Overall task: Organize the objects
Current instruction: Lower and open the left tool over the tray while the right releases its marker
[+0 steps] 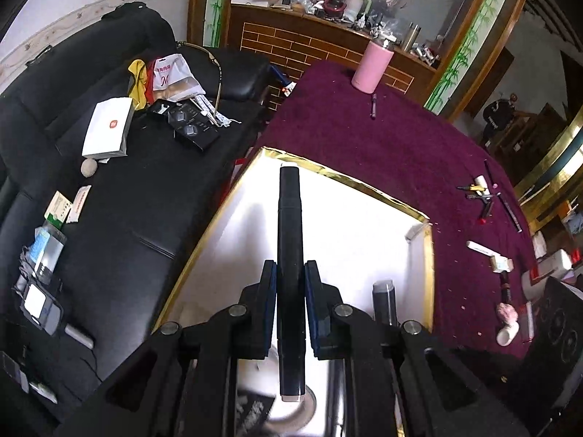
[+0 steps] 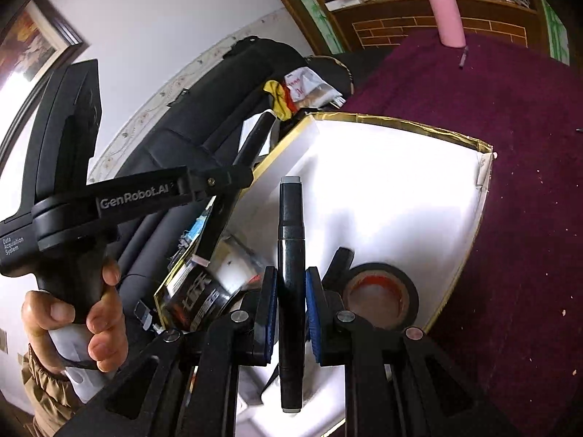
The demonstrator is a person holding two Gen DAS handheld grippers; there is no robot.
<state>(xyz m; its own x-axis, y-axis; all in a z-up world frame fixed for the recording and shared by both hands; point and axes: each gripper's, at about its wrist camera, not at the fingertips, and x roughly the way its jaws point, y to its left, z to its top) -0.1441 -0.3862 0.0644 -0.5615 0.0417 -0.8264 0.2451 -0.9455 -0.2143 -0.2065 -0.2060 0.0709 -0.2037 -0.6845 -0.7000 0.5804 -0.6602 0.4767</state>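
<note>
My left gripper (image 1: 290, 276) is shut on a black marker (image 1: 289, 218) with grey end caps, held lengthwise above a white box with a gold rim (image 1: 328, 171). My right gripper (image 2: 290, 280) is shut on a second black marker (image 2: 290, 225) above the same box (image 2: 400, 123). In the right wrist view the left gripper (image 2: 218, 178) shows at the left, held by a hand, with its marker over the box's left edge. A roll of black tape (image 2: 380, 291), a black can (image 2: 196, 298) and a dark cylinder (image 1: 384, 300) lie in the box.
The box sits on a purple cloth table (image 1: 364, 127). A pink bottle (image 1: 371, 67) and a pen (image 1: 373, 105) are at its far side, several pens and small items (image 1: 488, 196) at the right. A black sofa (image 1: 120, 189) with boxes and clutter is left.
</note>
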